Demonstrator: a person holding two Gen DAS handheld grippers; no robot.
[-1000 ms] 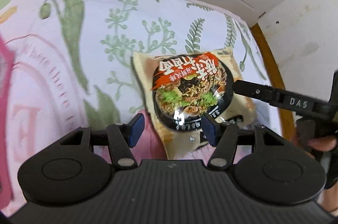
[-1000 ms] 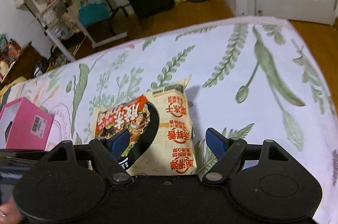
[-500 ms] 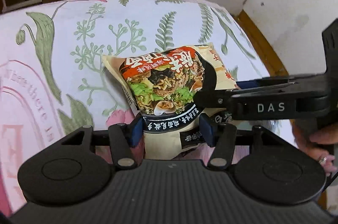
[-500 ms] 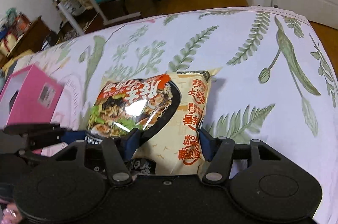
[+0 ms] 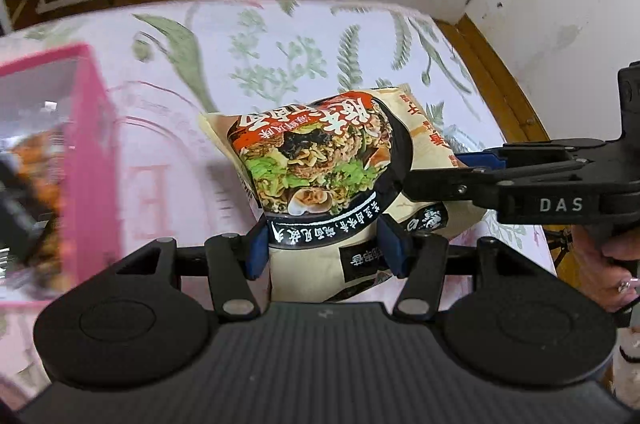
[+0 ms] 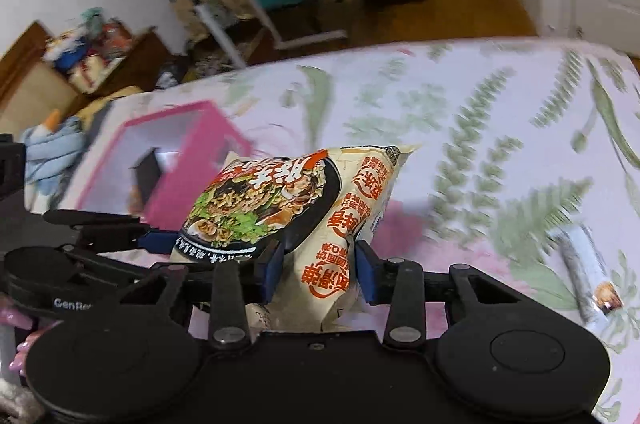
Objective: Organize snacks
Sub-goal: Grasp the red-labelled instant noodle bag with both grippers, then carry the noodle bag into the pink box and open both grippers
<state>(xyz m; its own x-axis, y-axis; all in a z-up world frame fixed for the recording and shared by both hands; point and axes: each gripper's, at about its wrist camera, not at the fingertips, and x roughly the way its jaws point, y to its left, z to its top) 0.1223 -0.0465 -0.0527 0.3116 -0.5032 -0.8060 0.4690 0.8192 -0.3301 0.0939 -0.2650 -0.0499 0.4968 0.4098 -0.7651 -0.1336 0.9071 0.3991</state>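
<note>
Left tongs and right tongs both clenched on one noodle packet, held above the leaf-print bed; pink box beside it.

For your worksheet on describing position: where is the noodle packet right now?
The noodle packet is lifted off the floral sheet, pinched by the left gripper and right gripper, just right of the pink box.

Bare leaf-print bed cover far behind shiny noodle packet: open room to pass. Open pink cardboard box blocks left side, close beside packet. Small silver wrapped snack stick lies on cover at right, well apart. Right gripper crowds packet's right edge.
</note>
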